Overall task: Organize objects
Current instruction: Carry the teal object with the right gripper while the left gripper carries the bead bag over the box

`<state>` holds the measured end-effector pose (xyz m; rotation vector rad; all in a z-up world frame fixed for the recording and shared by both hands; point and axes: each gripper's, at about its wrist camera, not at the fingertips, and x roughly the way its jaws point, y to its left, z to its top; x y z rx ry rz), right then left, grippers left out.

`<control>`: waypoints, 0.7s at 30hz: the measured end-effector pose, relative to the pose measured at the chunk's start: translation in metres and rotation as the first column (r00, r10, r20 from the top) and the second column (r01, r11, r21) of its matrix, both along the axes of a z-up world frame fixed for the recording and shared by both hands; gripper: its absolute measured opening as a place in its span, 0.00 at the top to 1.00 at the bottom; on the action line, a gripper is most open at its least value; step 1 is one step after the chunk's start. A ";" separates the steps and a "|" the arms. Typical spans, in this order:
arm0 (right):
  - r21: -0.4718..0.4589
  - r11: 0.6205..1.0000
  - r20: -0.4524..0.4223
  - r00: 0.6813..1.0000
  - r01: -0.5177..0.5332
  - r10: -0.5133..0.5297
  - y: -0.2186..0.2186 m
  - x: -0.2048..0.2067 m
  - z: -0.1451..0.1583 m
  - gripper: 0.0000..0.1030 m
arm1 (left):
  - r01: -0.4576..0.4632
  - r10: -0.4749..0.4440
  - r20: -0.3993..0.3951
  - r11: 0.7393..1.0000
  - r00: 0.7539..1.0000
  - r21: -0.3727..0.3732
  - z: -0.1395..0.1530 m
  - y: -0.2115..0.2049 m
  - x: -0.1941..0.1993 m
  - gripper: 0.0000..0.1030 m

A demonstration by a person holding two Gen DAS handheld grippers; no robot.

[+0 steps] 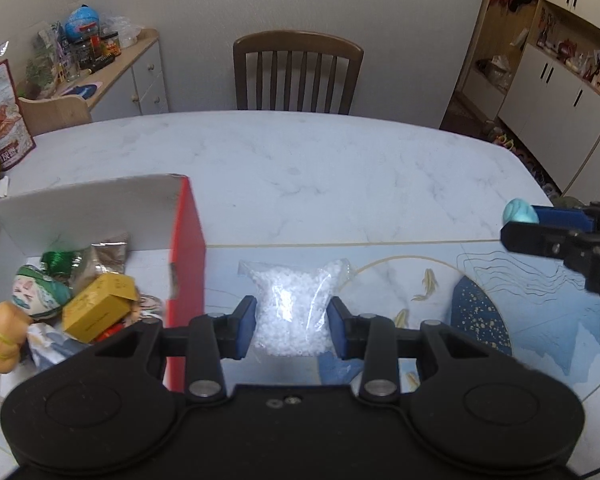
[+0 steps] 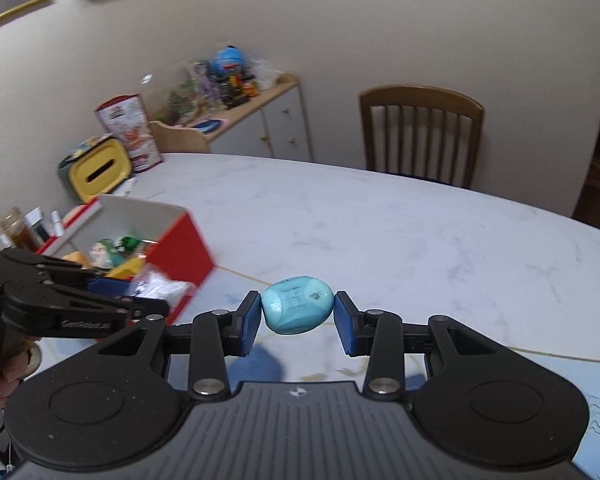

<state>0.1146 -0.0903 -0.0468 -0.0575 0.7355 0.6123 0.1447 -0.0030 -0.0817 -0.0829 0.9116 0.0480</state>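
the marble table is carrying everything, with a patterned blue mat spread over its near edge. the red box is sitting open at the left end of that mat, already holding a yellow carton, a green-capped item and other small packets. the left gripper is straddling a clear bag of white beads that is lying on the mat just right of the box; its jaws are about a bag-width apart, and whether the pads are already pressing the plastic cannot be told. the right gripper is hovering over the mat with its jaws closed in on a turquoise egg-shaped object, pinched at both ends and raised clear of the surface. judging from this, the step in hand is getting both items into the box. doing it well probably means squeezing the bag low and through its middle so the loose beads are not slumping out of the grip, lifting it over the red wall before moving sideways, and keeping the right gripper waiting well apart until the left one is clear.
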 end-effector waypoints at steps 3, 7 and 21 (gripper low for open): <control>0.008 1.000 0.007 1.000 -0.018 0.018 0.020 -0.010 0.007 0.62 | -0.004 0.004 0.013 1.000 1.000 -0.006 0.007 0.015 -0.007 0.65; 0.013 0.999 0.014 0.999 -0.035 0.034 0.047 -0.023 0.012 0.62 | -0.007 0.007 0.027 1.000 1.000 -0.006 0.014 0.036 -0.017 0.65; -0.002 0.997 0.036 0.996 -0.081 0.081 0.154 -0.048 0.012 0.62 | -0.046 0.045 0.049 0.999 0.998 0.011 0.025 0.131 -0.035 0.65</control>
